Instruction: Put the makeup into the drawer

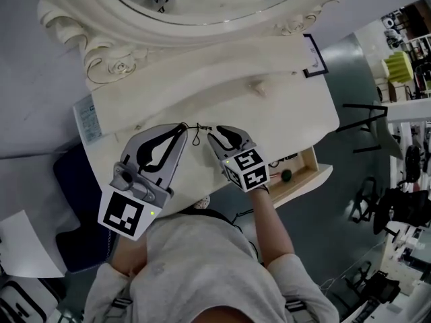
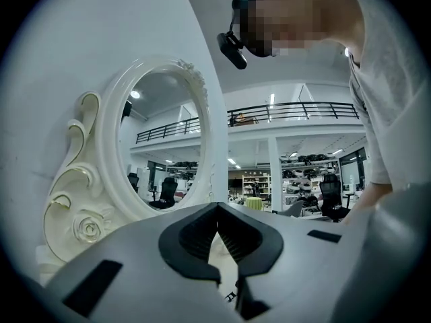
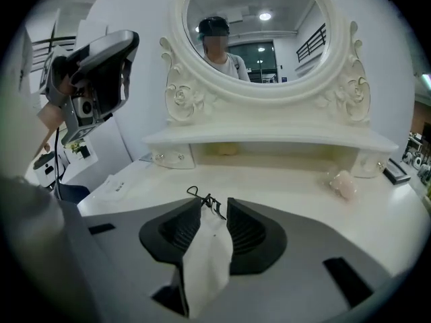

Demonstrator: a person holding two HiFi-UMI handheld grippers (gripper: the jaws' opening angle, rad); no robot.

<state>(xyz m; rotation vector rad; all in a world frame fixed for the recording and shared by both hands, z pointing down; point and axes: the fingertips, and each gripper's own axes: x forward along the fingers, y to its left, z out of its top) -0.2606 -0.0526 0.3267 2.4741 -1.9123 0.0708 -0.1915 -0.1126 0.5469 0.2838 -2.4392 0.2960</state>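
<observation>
My right gripper (image 1: 217,134) (image 3: 214,206) is shut on a small white cloth pouch (image 3: 206,261) whose black drawstring (image 1: 196,135) (image 3: 204,198) sticks out past the fingertips. It hovers low over the front of the white dressing table (image 1: 283,113). My left gripper (image 1: 182,129) (image 2: 217,211) is raised beside it on the left, its tips touching and nothing visible between them; it points up toward the oval mirror (image 2: 158,147). The drawer (image 1: 308,171) at the table's front right stands open, with a small green object (image 1: 287,175) inside.
A pale pink crumpled item (image 3: 343,184) (image 1: 258,86) lies on the tabletop near the right. A low shelf (image 3: 269,138) runs below the mirror (image 3: 252,29). A black-framed card (image 1: 314,55) rests at the table's right end, a printed sheet (image 1: 87,120) at its left.
</observation>
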